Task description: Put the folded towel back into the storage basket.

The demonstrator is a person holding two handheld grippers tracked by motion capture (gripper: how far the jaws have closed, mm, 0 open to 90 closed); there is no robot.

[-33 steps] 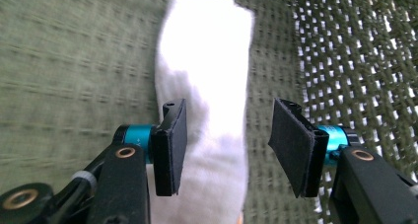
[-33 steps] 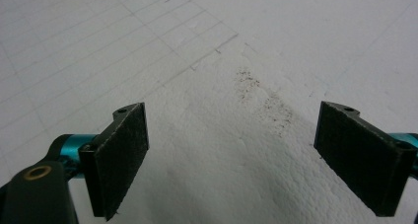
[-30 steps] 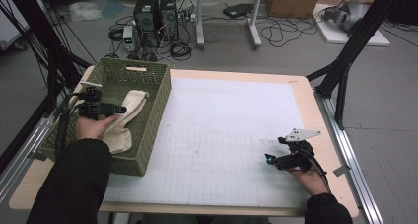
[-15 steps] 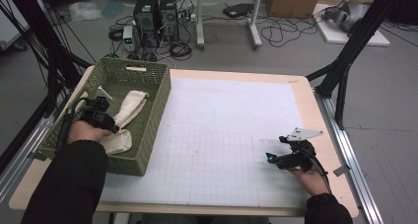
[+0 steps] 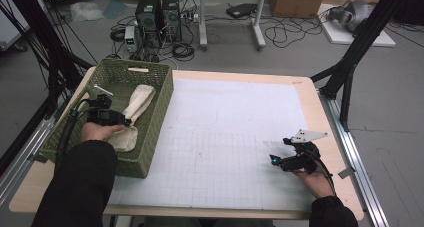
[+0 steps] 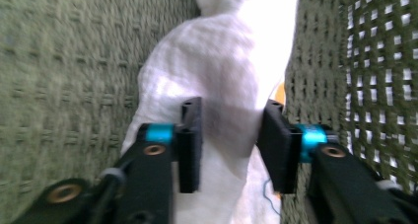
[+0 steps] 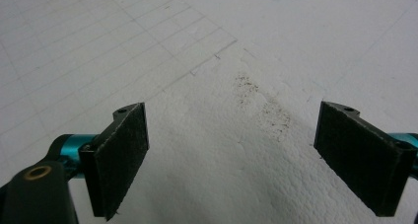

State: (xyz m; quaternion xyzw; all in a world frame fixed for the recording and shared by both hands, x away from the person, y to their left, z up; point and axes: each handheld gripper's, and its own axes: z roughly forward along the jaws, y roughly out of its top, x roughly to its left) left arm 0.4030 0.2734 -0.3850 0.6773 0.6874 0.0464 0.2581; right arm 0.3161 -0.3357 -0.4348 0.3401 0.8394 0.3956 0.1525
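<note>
L gripper jaws just reopening astride white cloth by basket wall; R gripper released.

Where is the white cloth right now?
In the high view the white cloth lies inside the green basket at the table's left side. The left gripper straddles it there, jaws on either side.

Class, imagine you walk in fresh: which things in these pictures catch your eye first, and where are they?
A green woven basket sits at the table's left edge, holding a pale cloth. The left gripper reaches into it, jaws either side of the cloth, having just been opening. The right gripper rests open over the white gridded mat.
</note>
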